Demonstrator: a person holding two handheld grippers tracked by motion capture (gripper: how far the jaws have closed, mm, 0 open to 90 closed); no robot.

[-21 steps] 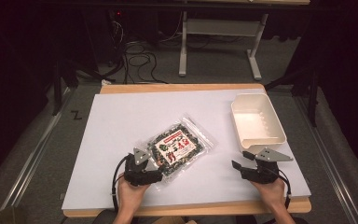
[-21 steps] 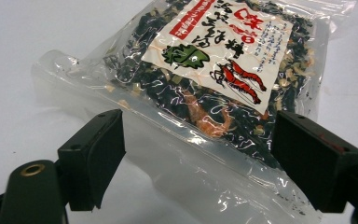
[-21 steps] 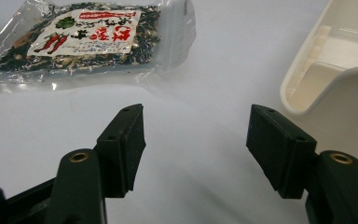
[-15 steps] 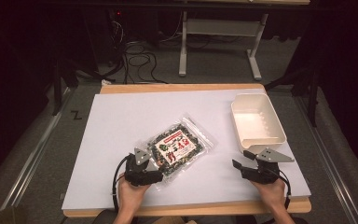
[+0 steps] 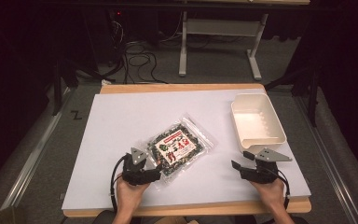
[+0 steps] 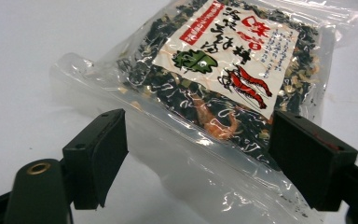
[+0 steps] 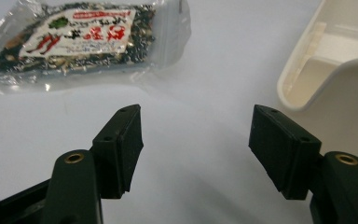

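Nothing has moved: both tongs gape, the left tongs [image 6: 196,154] astride a crinkled clear packet [image 6: 223,84], seemingly dried seaweed.

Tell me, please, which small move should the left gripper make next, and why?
Probably close the left gripper on the bag. Its jaws stand open on either side of the bag's clear near edge, and the pads do not seem to press it yet. The right gripper is open over bare table, beside the cream tray.
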